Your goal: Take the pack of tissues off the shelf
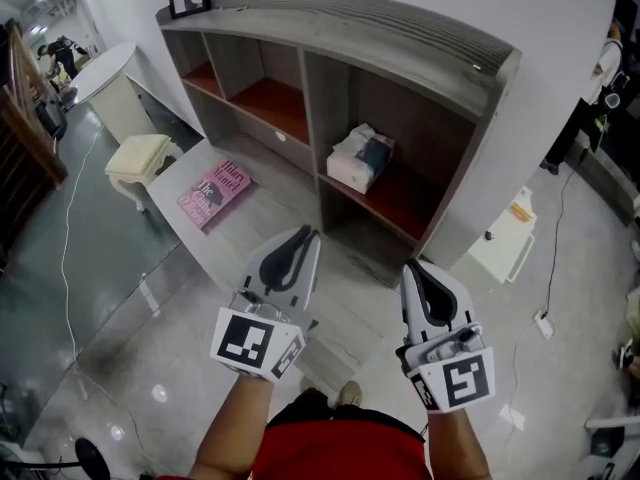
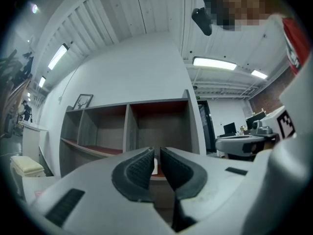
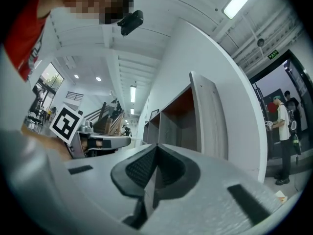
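Approach stage, nothing gripped. Left gripper (image 1: pixel 303 236) and right gripper (image 1: pixel 413 268) both pressed together and empty, near side, well apart from shelf (image 1: pixel 430 43). Pack of tissues (image 1: pixel 359 157) lies in right compartment on the red board, beside the divider. Next: spread one pair of jaws, reach in, straddle pack. Divider and side wall narrow the entry. Pink book (image 1: pixel 214 192) and stool (image 1: pixel 138 158) off left, no obstruction

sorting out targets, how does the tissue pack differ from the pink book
The tissue pack is white and blue; the pink book is pink. The tissue pack sits inside a shelf compartment; the pink book lies on the grey ledge outside it. The tissue pack is puffy, the pink book flat. Both lie untouched.
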Demonstrator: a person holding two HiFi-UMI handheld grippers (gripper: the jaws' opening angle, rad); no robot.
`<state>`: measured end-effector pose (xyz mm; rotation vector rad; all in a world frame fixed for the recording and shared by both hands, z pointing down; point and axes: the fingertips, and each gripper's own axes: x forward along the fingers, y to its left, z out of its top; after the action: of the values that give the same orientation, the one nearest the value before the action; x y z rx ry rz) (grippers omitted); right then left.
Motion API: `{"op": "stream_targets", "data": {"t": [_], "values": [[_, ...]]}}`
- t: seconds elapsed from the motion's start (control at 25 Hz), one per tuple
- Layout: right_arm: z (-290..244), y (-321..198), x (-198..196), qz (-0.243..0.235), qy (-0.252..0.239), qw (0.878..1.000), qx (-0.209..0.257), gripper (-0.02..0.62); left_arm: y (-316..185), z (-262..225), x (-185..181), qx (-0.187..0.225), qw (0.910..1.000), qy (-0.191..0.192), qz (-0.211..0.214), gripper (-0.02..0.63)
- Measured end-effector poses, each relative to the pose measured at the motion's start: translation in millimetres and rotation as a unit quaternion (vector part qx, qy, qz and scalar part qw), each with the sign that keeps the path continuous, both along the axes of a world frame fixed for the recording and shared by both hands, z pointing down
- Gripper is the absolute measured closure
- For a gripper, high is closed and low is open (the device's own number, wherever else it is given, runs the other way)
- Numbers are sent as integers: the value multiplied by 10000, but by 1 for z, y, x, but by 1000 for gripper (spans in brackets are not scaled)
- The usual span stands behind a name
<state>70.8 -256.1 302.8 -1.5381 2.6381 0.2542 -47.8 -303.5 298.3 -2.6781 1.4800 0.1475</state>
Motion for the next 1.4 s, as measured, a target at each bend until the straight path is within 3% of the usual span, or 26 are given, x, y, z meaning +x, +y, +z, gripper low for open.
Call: {"op": "stream_targets", "data": {"t": [0.12, 0.4, 0.64, 0.96, 1.4], "values": [[-3, -15, 5, 242, -33, 9997, 30, 591, -24, 5, 6, -101, 9998, -49, 142, 586], [-10, -28, 14, 695, 14, 9975, 106, 591, -75, 27, 32, -350, 9973, -256, 591, 340], [-6, -28, 26, 1052, 64, 9944, 50, 591, -112, 50, 45, -796, 9941, -518, 529, 223], [6, -25, 43, 1380, 103, 9903, -121, 591, -150, 68, 57, -985, 9910, -735, 522, 178], [15, -25, 58, 1593, 119, 9868, -252, 591, -176, 81, 71, -1171, 9872, -966, 498, 169]]}}
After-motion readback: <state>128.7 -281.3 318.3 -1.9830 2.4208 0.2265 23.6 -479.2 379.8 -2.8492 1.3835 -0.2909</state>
